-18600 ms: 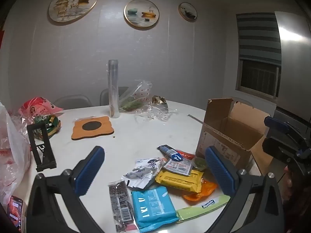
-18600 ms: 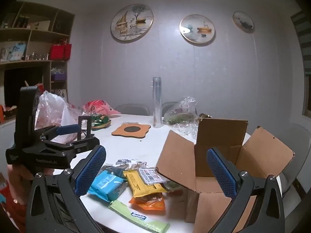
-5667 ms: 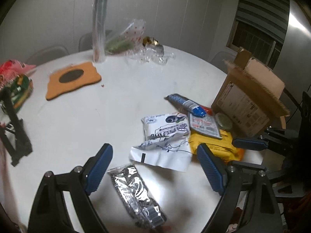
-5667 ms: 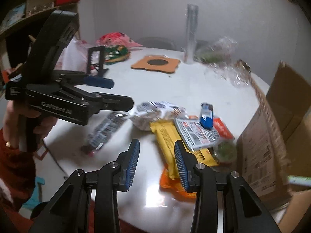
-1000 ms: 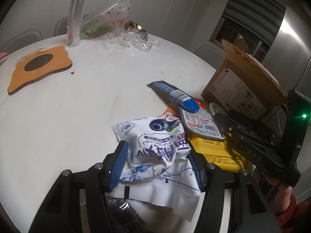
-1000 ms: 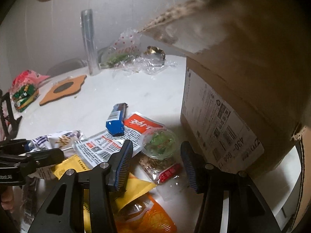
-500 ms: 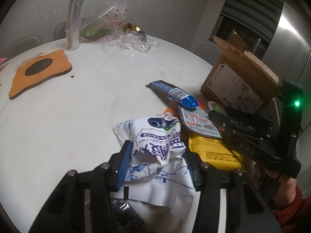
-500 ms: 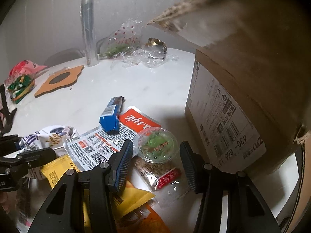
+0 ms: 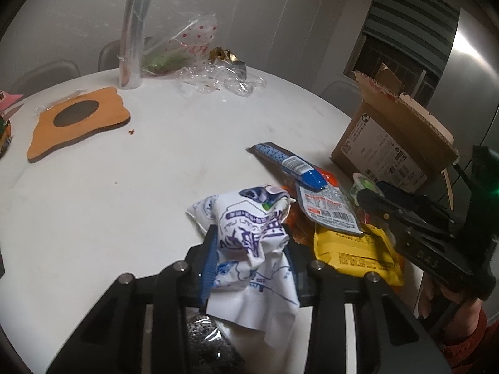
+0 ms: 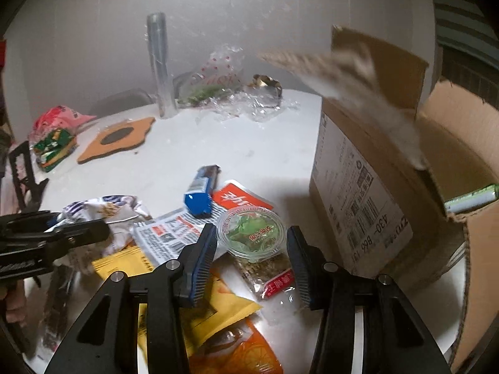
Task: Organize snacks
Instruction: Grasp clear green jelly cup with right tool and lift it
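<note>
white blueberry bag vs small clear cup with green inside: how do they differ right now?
The white blueberry bag is soft and crumpled; the clear cup is rigid and round. The bag is pinched between the closing left gripper pads; the cup sits between the closing right gripper pads, not yet pressed. Both lie in the snack pile.

left gripper [image 9: 249, 249]: black angular frame, silver round screws at the joints, two fingers faced with ribbed blue pads [image 9: 209, 261]. right gripper [image 10: 252, 258]: same black frame, silver screws and ribbed blue pads [image 10: 204, 258]; seen from the side in the left wrist view, its body bears faint raised lettering and a small green light. an orange-red sleeve [image 9: 467, 339] shows beneath it.
</note>
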### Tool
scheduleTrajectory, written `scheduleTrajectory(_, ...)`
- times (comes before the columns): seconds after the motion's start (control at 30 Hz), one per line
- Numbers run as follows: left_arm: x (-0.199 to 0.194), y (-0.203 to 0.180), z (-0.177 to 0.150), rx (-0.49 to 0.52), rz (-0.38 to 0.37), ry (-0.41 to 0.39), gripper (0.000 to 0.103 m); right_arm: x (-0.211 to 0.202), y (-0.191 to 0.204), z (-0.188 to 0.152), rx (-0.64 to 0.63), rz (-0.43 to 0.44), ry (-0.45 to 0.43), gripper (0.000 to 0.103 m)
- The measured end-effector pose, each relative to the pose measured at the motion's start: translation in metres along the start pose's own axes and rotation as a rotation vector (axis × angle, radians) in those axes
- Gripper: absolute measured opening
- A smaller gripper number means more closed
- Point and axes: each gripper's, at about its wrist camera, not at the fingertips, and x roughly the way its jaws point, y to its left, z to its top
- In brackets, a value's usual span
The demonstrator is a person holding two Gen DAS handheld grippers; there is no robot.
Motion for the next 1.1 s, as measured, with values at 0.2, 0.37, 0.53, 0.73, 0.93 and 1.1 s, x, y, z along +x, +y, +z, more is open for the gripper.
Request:
scheduleTrajectory(0.2,-0.008,-0.004,0.004,0.004,0.017,-0.02,0.033,-0.017,0.008,-0.001,-0.038,0.071,-0.034,0.042)
scheduleTrajectory(0.37,-0.022,-0.01,0.009,0.006,0.033,-0.049,0.033,-0.032,0.015,0.001,-0.07,0.127,-0.069,0.042)
scheduleTrajectory(0.53,-0.044,-0.018,0.015,0.008,0.055,-0.093,0.033,-0.045,0.025,0.003,-0.116,0.188,-0.096,0.042)
scheduleTrajectory(0.73,-0.073,-0.033,0.024,0.026,0.082,-0.151,0.033,-0.073,0.032,0.006,-0.173,0.283,-0.142,0.042)
scheduleTrajectory(0.93,-0.102,-0.065,0.043,0.076,0.092,-0.221,0.032,-0.101,0.025,0.017,-0.192,0.368,-0.188,0.042)
scheduleTrajectory(1.1,-0.112,-0.099,0.064,0.131,0.062,-0.251,0.032,-0.13,0.006,0.027,-0.211,0.378,-0.251,0.042)
